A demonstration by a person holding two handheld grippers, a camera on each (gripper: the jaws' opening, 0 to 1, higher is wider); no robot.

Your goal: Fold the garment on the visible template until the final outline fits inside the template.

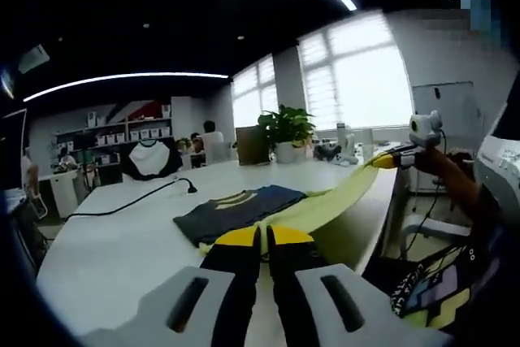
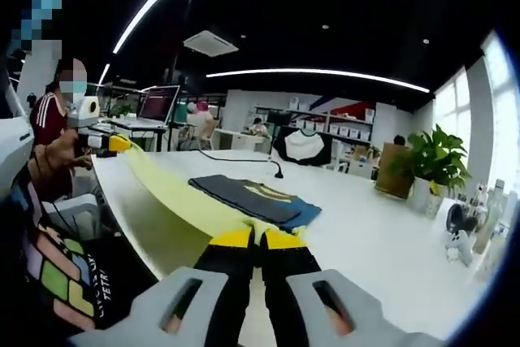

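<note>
A pale yellow garment (image 1: 333, 199) hangs stretched in a long band above the near edge of the white table (image 1: 122, 258). My left gripper (image 1: 262, 237) is shut on one end of it. In the left gripper view the far end runs to my right gripper (image 1: 392, 160), held up at the right. In the right gripper view my right gripper (image 2: 258, 238) is shut on its end of the yellow garment (image 2: 175, 188), and the band runs left to my left gripper (image 2: 114, 143). A folded dark blue garment (image 1: 236, 210) (image 2: 256, 198) with a yellow print lies flat on the table (image 2: 382, 241) behind the band.
A black cable (image 1: 130, 201) (image 2: 244, 160) crosses the far tabletop. A potted plant (image 1: 286, 132) (image 2: 426, 164) and small items stand at the table's far end. A black-and-white shirt (image 2: 302, 145) is displayed behind. Seated people and monitors (image 2: 158, 106) are beyond the table.
</note>
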